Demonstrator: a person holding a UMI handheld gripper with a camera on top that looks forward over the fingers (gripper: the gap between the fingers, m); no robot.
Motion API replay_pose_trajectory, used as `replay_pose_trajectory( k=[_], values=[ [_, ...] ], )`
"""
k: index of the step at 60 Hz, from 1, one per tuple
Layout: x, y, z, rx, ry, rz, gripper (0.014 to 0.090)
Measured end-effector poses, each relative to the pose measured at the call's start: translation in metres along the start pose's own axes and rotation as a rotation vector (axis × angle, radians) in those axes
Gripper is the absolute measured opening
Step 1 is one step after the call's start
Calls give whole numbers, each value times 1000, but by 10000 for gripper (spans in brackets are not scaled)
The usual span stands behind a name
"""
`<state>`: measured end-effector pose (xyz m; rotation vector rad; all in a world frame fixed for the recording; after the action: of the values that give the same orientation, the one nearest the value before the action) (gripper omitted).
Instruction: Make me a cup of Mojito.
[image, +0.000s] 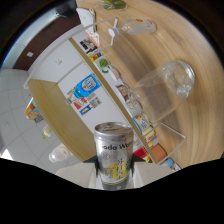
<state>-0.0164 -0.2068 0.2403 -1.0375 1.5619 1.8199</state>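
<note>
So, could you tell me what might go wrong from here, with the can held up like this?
The soda water can is gripped between the fingers and carried tilted above the table; if its top is open, soda may spill early. The clear glass lies on its side on the wooden table, so pouring now would wet the table. It could also roll if nudged.

Soda can (114, 156) base hidden below

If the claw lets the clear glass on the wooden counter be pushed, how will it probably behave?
The glass lies on its side on the counter, so it may roll. It looks thin and smooth, likely fragile and slippery. The claw holds a soda can.
</note>
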Motion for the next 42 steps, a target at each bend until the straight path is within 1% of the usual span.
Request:
replay_pose_trajectory(
  k=[4, 11, 18, 26, 27, 28, 34, 39, 42],
  values=[
    [-1, 0, -1, 4, 8, -38, 509],
    [-4, 1, -2, 15, 67, -264, 509],
    [-21, 11, -1, 16, 104, -632, 510],
    [-42, 22, 3, 77, 135, -1181, 512],
    [-49, 15, 2, 81, 135, -1238, 512],
    [-46, 25, 4, 87, 135, -1295, 510],
    [-38, 32, 8, 99, 146, -1583, 511],
    [-15, 33, 13, 95, 168, -1783, 509],
    [3, 31, 16, 73, 186, -1878, 511]
  ],
)
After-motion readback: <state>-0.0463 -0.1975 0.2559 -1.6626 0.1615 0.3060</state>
